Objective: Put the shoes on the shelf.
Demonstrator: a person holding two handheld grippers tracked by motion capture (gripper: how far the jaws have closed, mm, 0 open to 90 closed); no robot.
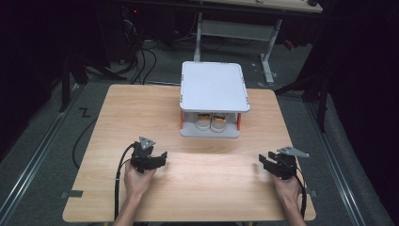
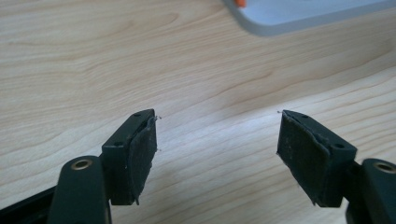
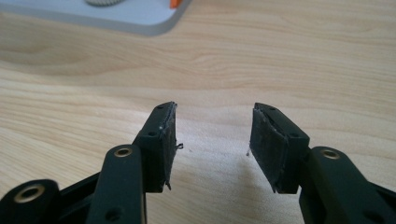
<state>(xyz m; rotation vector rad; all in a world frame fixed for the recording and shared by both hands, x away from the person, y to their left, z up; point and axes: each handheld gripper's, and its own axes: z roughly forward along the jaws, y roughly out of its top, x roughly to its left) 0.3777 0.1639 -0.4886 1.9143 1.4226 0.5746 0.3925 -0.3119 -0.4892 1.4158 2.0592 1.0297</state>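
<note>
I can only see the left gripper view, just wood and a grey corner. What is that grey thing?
Observer: A small grey two-level rack with orange posts, at the table's far middle.
Operator: Is anything inside it?
Observer: Yes, a pair of shoes on the bottom shelf, under the top board.
Operator: Where's the other gripper?
Observer: The right gripper sits near the table's right edge, jaws open, holding nothing.

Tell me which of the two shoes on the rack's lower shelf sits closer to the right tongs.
The right-hand shoe of the pair, beside the rack's right orange post; the other shoe sits farther from the right tongs.
</note>
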